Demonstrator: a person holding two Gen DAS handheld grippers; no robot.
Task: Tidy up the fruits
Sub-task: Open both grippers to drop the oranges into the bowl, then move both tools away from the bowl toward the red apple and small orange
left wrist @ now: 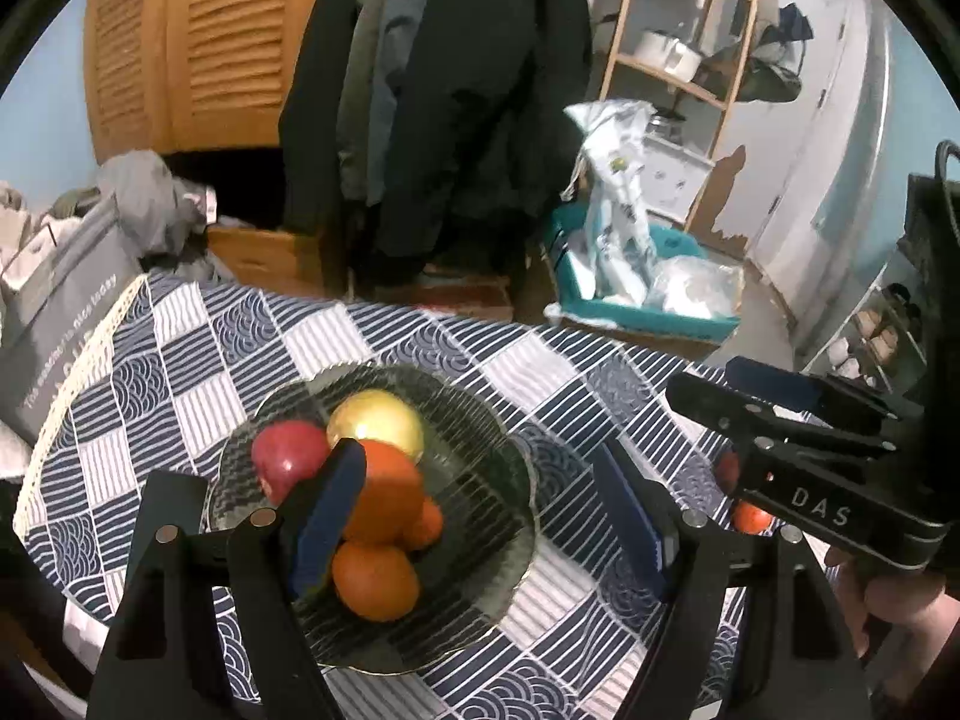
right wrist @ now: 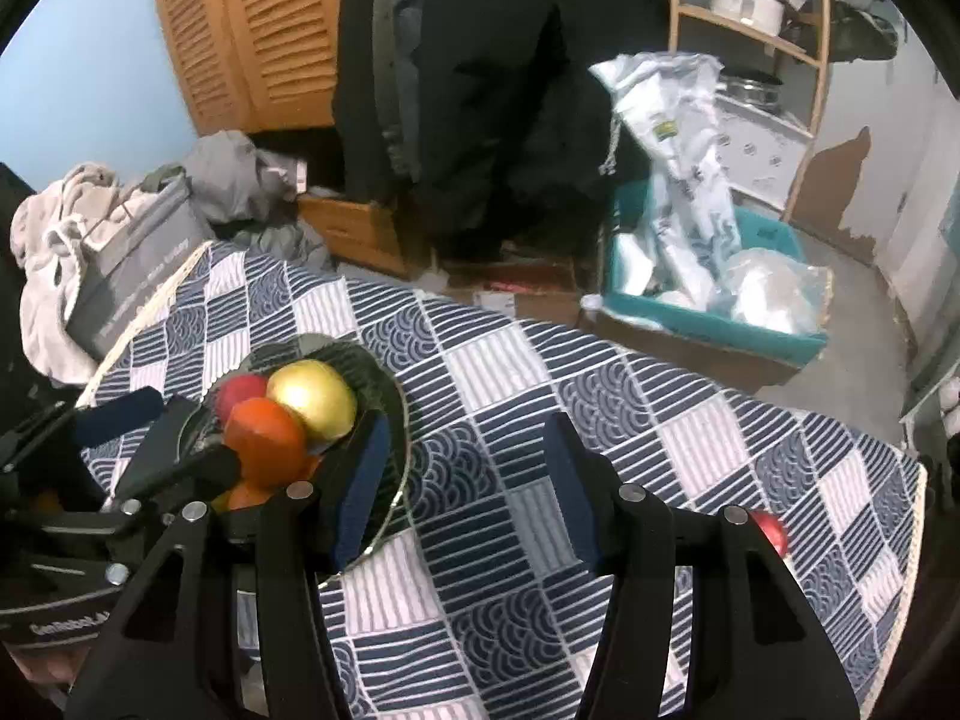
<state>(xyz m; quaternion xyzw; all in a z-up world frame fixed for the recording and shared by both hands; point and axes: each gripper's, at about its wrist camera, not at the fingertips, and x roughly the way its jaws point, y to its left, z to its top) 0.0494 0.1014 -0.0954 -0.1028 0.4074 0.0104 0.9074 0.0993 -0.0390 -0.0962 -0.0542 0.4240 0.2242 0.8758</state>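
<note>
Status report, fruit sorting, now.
Left tool and right tool open, both empty. Glass plate holds apples and oranges. One red fruit loose on tablecloth. Nothing blocking.

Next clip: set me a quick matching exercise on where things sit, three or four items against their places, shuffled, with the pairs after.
Things:
1. yellow apple
2. small red fruit
3. white plastic bags
4. grey bag

Places:
A. in the teal bin on the floor
B. beside the table's left edge
C. in the glass bowl, next to the red apple
D. alone on the checked tablecloth, outside the bowl

Pairs: 1-C, 2-D, 3-A, 4-B
</note>
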